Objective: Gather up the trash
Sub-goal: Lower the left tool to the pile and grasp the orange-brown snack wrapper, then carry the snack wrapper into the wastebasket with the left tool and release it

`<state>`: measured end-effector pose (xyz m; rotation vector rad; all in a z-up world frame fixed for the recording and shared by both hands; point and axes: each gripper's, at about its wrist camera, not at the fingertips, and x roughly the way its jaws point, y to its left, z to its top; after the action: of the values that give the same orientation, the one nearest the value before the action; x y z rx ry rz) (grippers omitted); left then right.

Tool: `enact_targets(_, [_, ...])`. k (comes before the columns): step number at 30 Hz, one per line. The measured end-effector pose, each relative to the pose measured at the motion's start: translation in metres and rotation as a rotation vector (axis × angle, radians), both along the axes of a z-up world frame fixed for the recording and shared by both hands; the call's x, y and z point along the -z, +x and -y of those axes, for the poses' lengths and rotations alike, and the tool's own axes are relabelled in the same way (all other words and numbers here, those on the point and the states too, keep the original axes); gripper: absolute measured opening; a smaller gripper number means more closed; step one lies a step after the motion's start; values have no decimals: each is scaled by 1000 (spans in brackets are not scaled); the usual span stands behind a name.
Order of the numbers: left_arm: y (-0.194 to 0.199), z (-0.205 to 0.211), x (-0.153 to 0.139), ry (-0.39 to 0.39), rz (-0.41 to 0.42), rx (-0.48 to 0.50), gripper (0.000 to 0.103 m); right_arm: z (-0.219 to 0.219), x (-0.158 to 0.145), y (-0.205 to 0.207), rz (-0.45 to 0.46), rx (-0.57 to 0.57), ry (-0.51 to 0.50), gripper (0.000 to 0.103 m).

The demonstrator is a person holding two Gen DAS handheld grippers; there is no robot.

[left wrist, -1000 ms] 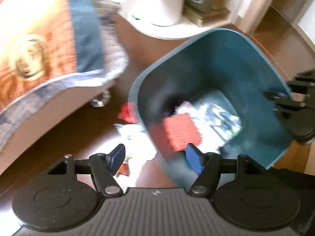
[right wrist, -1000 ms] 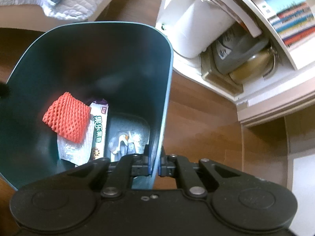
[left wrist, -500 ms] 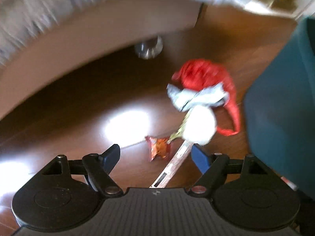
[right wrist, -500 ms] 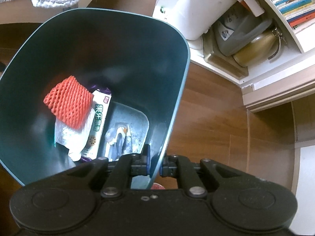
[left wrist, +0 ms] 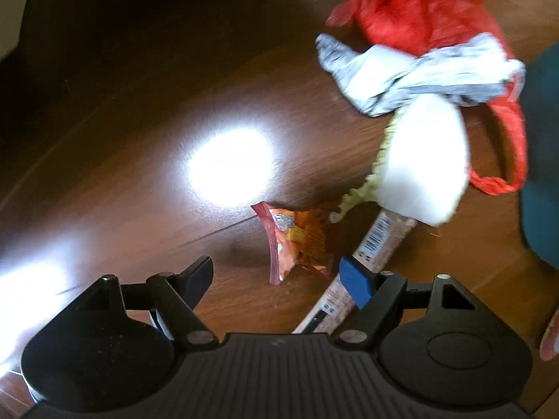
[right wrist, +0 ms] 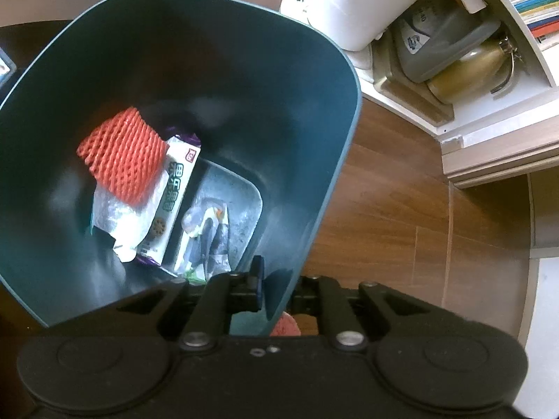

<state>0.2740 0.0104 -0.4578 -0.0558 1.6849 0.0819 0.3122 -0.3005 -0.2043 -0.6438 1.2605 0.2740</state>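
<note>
Left tool (left wrist: 277, 276) hung open over an orange snack wrapper (left wrist: 297, 241) on the floor (left wrist: 122, 122); red plastic bag (left wrist: 426, 10) at 1 o'clock. Right tool (right wrist: 276, 281), jaws just easing apart, straddled the teal bin (right wrist: 209, 80) wall.

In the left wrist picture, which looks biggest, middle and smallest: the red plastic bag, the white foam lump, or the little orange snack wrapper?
1. Red plastic bag, biggest.
2. White foam lump, middle.
3. Orange snack wrapper, smallest, though it lies nearest the camera.
</note>
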Motion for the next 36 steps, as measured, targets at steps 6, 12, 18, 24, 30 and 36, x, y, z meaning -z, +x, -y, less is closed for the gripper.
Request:
enact_targets(6, [4,-3,21,-5,-4,-11,79,3,4,5,-6,9,-11,12])
enact_targets(12, [8,-2,24,-35,25,-5,73,2,6,6,-4,19,-16,13])
enact_targets(18, [14,2,16,-74,29,-31,37,4,6,7,-4,33,-14,13])
enact_targets(24, [18,-4,-19,-58,39,-46,32,4,4,8,4,36,-2,12])
enact_targets(30, [13,-2,-72,-38,67,-37,32,-2,-5,4,38,19,29,9])
enact_targets(36, [11,8,-143,-42,145,5,32,-16,-17,-5,91,-24,47,7])
